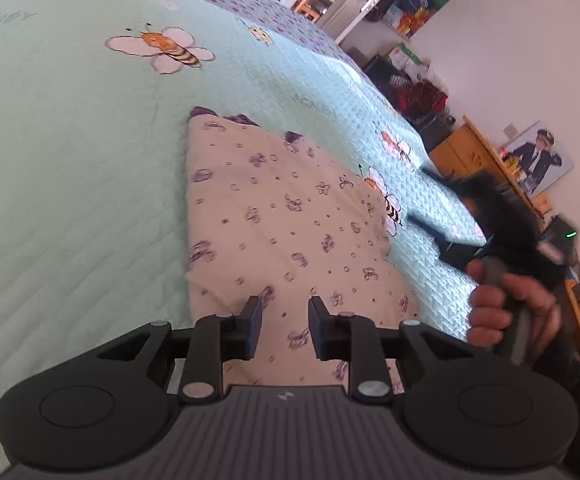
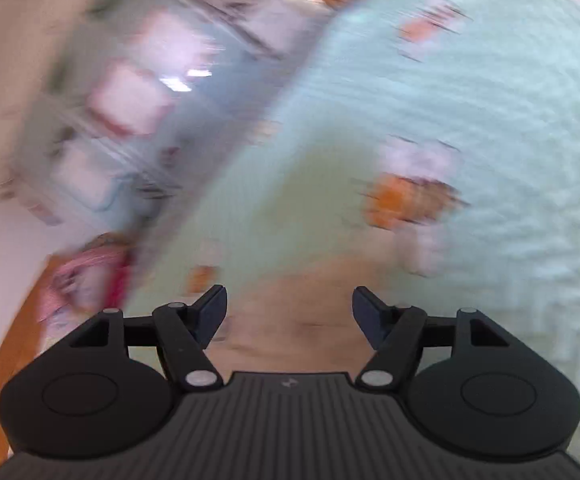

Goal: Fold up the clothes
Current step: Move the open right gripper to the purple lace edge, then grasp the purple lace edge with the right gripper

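Left wrist view: the left gripper (image 1: pixel 282 328) is held parted and empty just above a cream cloth (image 1: pixel 281 216) printed with purple figures, laid flat on a green bee-patterned quilt (image 1: pixel 89 160). Farther right, the right gripper (image 2: pixel 288 316) is gripped by a hand (image 1: pixel 506 312), jaws wide apart, nothing held.

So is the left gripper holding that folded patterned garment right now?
No, the left gripper is open with nothing between its fingers, poised over the cream garment lying on the bee-print bedspread.
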`<state>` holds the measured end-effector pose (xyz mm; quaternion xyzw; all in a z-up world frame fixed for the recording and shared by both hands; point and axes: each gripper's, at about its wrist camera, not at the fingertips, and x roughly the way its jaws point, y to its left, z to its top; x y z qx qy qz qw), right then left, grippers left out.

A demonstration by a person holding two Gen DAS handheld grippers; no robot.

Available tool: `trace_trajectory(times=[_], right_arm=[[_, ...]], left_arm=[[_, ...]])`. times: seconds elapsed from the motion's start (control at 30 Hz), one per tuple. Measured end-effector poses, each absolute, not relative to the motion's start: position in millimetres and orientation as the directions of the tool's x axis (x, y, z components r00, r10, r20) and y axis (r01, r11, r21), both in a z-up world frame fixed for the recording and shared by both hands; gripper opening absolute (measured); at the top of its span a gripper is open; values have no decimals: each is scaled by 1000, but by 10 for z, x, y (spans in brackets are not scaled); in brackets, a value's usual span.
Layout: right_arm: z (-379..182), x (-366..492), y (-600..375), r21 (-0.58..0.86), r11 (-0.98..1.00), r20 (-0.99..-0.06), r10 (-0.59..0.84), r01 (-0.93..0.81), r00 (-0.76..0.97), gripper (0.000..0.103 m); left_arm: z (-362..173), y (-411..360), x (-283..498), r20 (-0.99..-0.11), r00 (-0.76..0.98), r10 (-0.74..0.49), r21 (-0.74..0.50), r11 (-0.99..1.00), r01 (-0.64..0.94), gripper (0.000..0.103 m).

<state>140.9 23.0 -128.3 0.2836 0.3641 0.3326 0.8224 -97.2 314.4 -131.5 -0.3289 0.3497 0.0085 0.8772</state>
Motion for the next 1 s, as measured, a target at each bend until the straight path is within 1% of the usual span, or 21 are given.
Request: trace_trajectory(times=[0.03, 0.07, 0.1, 0.27, 0.3, 0.37, 0.47, 0.53, 0.57, 0.6, 0.63, 0.67, 0.7, 0.8, 0.87, 0.9, 0.93, 0.97, 1.0], right_arm=[[-1168, 1338, 408, 661, 626, -429, 768, -414, 477, 77], [-1094, 1295, 615, 611, 639, -466, 768, -468, 440, 78], [-1071, 1253, 783, 573, 648, -494, 761, -501, 420, 78], [-1136, 1256, 1449, 440, 679, -589, 712, -588, 382, 77], [-1134, 1253, 1562, 397, 679, -605, 699, -617, 381, 77], [-1064, 1229, 1697, 267, 661, -632, 669, -701, 391, 77], [-920, 1298, 1838, 37, 567, -678, 619, -823, 396, 76], [-823, 1423, 1936, -83, 438, -714, 600, -895, 360, 70], [-762, 1475, 1985, -123, 359, -735, 594, -925, 328, 65], [-723, 1527, 2045, -145, 289, -756, 585, -946, 294, 61], [-755, 1582, 2143, -118, 255, -778, 577, -960, 249, 60], [-787, 1637, 2241, -90, 222, -798, 567, -971, 204, 55], [-818, 1692, 2338, -61, 188, -816, 556, -980, 158, 47], [-914, 1856, 2631, 31, 91, -860, 511, -995, 20, 34], [-978, 1965, 2826, 97, 30, -879, 472, -995, -72, 26], [-1010, 2020, 2924, 131, 0, -885, 450, -991, -117, 24], [-1042, 2075, 3021, 165, -29, -890, 426, -986, -161, 24], [-1082, 2119, 3101, 200, -51, -892, 403, -978, -203, 23], [-1150, 2129, 3125, 237, -51, -892, 383, -970, -238, 21]], left_arm=[[-1336, 3164, -1021, -620, 755, -213, -575, 778, -252, 27], [-1352, 3183, -1059, -618, 757, -212, -581, 772, -258, 27], [-1369, 3202, -1097, -617, 758, -212, -588, 765, -265, 27], [-1337, 3382, -1307, -591, 779, -212, -605, 755, -253, 27], [-1321, 3464, -1326, -578, 787, -217, -612, 753, -242, 29], [-1291, 3638, -1360, -550, 804, -227, -630, 745, -220, 32], [-1259, 3911, -1271, -503, 833, -233, -648, 739, -184, 34], [-1262, 4075, -1047, -468, 854, -229, -651, 742, -158, 37], [-1285, 4143, -915, -450, 865, -223, -653, 743, -148, 38], [-1310, 4210, -781, -431, 876, -216, -655, 743, -139, 38], [-1352, 4266, -657, -418, 886, -202, -654, 743, -139, 38], [-1411, 4316, -550, -405, 894, -192, -659, 739, -140, 38], [-1482, 4364, -465, -391, 900, -193, -671, 729, -135, 38], [-1759, 4480, -354, -341, 911, -232, -728, 678, -99, 38], [-1944, 4534, -363, -323, 909, -261, -759, 646, -84, 38], [-2026, 4560, -379, -311, 909, -276, -776, 626, -75, 38], [-2044, 4599, -398, -280, 915, -292, -800, 598, -54, 39], [-2068, 4641, -413, -239, 919, -313, -826, 563, -23, 43], [-2110, 4678, -420, -215, 920, -327, -849, 528, -11, 44]])
